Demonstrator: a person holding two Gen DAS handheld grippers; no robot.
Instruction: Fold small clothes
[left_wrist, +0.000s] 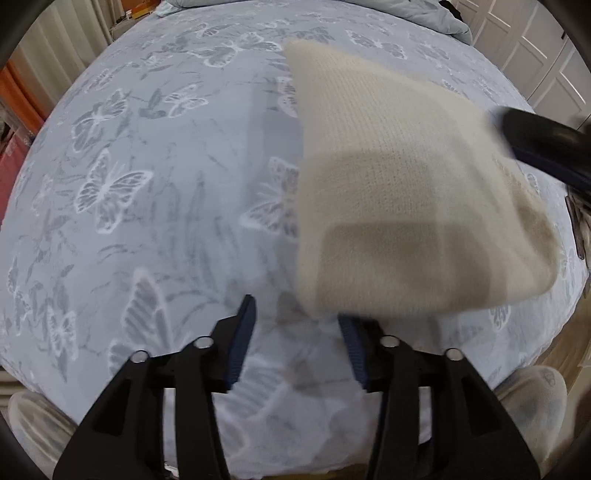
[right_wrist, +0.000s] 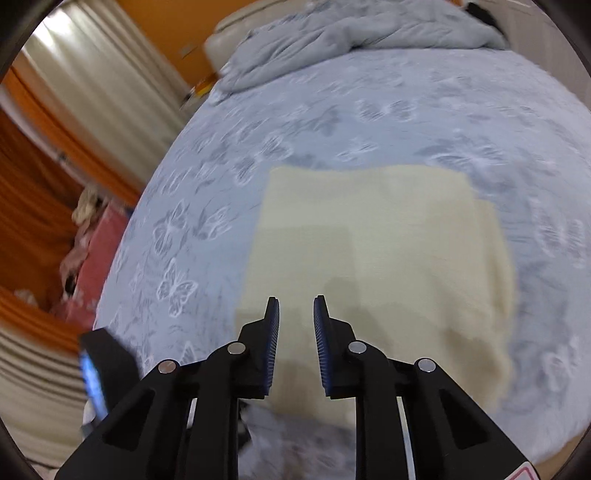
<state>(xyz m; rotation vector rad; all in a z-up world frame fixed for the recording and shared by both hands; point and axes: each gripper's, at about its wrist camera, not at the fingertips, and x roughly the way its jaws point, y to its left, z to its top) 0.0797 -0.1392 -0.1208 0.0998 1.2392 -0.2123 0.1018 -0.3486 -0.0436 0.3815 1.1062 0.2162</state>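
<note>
Bedroom scene: bed with a pale blue butterfly-print bedspread was the work surface in both views. Left gripper had its jaws wide apart, nothing between them, hovering over the bedspread; the near left corner of the cream knit garment overlapped its right fingertip in the frame, contact unclear due to blur. Right gripper had jaws parted with a narrow gap, empty, over the near edge of the same garment. Garment lay flat on the bedspread as a folded rectangle, a second layer edge showing along its right side. Right gripper's black body showed at the right edge of the left wrist view, just beside the garment's right edge. Crumpled grey duvet sat at the far end of the bed, orange curtains to the left.
</note>
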